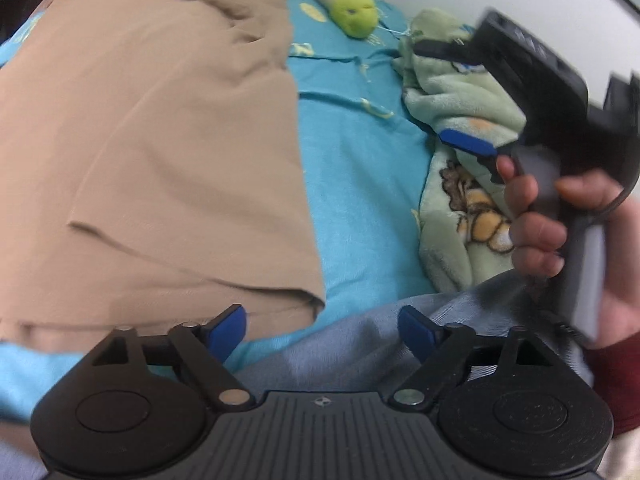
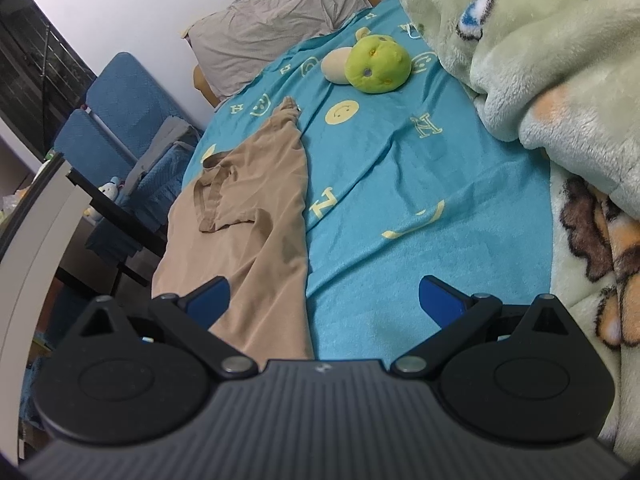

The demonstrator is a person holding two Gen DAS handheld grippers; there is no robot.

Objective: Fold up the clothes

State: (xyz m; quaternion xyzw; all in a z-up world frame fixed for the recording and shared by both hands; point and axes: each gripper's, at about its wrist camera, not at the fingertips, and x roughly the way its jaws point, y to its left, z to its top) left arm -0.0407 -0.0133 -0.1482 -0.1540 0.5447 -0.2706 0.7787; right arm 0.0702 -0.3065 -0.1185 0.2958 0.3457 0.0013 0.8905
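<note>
A tan garment (image 1: 152,152) lies folded lengthwise on the turquoise bed sheet (image 1: 360,184); in the right wrist view the garment (image 2: 248,216) stretches along the bed's left side. My left gripper (image 1: 322,328) is open and empty, just off the garment's near right corner. My right gripper (image 2: 324,300) is open and empty above the garment's right edge. The right gripper also shows in the left wrist view (image 1: 448,96), held in a hand at the right, blurred, fingers apart.
A green plush toy (image 2: 376,64) lies on the sheet beyond the garment. A pale green fleece blanket (image 2: 560,80) is heaped on the right. A grey pillow (image 2: 276,28) is at the head. Blue chairs (image 2: 112,120) stand left of the bed.
</note>
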